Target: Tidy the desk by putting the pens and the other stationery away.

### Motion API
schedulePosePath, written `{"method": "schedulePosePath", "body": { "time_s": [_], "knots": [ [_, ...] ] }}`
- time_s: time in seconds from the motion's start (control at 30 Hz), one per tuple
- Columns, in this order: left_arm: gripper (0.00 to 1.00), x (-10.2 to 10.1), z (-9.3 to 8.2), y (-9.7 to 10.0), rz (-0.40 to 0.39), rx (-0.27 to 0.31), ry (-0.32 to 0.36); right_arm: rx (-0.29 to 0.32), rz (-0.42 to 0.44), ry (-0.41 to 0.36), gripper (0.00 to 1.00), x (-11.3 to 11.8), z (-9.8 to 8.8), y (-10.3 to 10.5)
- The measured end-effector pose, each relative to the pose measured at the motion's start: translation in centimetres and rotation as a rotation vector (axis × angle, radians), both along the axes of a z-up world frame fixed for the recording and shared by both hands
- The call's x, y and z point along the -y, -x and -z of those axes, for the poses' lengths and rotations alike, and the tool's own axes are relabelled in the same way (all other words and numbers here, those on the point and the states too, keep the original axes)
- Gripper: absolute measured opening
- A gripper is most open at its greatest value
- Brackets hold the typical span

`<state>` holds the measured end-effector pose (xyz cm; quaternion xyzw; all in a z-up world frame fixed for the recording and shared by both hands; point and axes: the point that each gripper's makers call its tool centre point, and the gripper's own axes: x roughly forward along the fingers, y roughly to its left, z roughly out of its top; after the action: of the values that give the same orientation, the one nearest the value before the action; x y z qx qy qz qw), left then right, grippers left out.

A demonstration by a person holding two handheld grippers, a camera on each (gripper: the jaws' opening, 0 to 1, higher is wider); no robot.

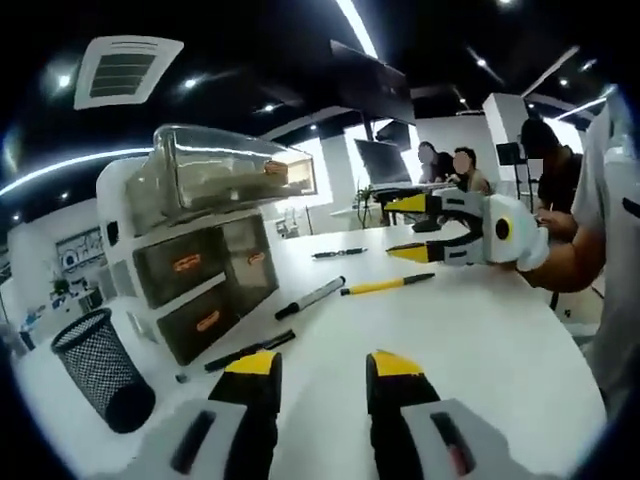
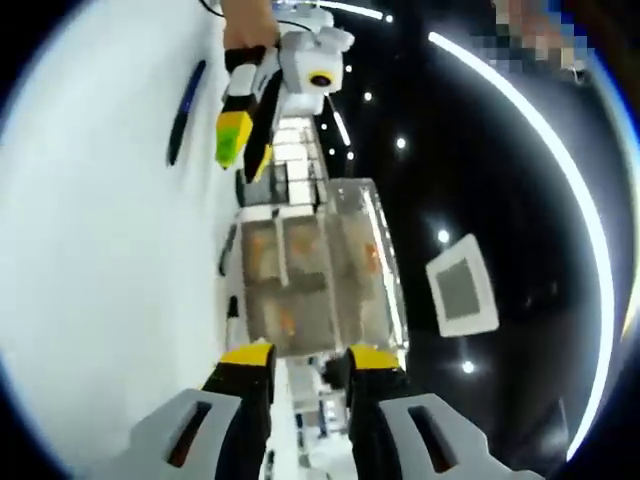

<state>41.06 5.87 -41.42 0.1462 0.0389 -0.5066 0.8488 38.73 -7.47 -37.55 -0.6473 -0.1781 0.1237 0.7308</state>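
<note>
On the white desk lie a black-and-white marker, a yellow pen, a black pen and, farther back, another black pen. At the left stands a white drawer unit with smoky drawers and orange handles; its top drawer juts out. A black mesh pen cup stands in front of it. My left gripper is open over the desk, nothing between its jaws. My right gripper hovers open above the pens. In the right gripper view the right gripper faces the drawer unit, with the left gripper beyond.
A black pen lies on the desk in the right gripper view. A person's forearm holds the right gripper at the desk's right edge. Other people sit at desks in the background, beside monitors.
</note>
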Motion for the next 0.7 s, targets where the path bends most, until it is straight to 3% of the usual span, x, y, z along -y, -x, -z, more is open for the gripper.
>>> {"method": "schedulePosePath", "body": {
  "time_s": [0.17, 0.27, 0.33, 0.37, 0.4, 0.5, 0.6, 0.7],
  "knots": [
    [0.34, 0.3, 0.2, 0.3, 0.01, 0.02, -0.023, 0.018, -0.001, 0.052, 0.22, -1.2, -0.8, 0.2],
    [0.34, 0.2, 0.6, 0.3, 0.005, -0.004, -0.028, 0.021, -0.005, 0.146, 0.22, -3.0, -1.3, 0.1],
    [0.34, 0.1, 0.8, 0.2, 0.001, -0.017, -0.028, -0.003, 0.001, 0.159, 0.23, -3.3, -1.3, -0.4],
    [0.34, 0.1, 1.0, 0.2, 0.001, -0.023, -0.033, -0.059, 0.008, 0.173, 0.23, -3.3, -0.5, -0.8],
    [0.35, 0.1, 1.2, 0.2, 0.002, -0.027, -0.042, -0.097, 0.04, 0.172, 0.23, -2.9, -0.3, -1.1],
    [0.36, 0.1, 1.4, 0.3, -0.002, -0.01, -0.06, -0.082, 0.126, 0.175, 0.24, -1.8, -1.4, -2.3],
    [0.35, 0.0, 0.4, 0.1, -0.021, 0.013, -0.027, -0.085, 0.13, 0.126, 0.23, -2.1, -2.5, -2.9],
    [0.3, -0.3, -0.3, 0.1, -0.027, -0.006, 0.011, -0.065, 0.122, 0.103, 0.22, -3.2, -4.8, -3.2]
  ]
}}
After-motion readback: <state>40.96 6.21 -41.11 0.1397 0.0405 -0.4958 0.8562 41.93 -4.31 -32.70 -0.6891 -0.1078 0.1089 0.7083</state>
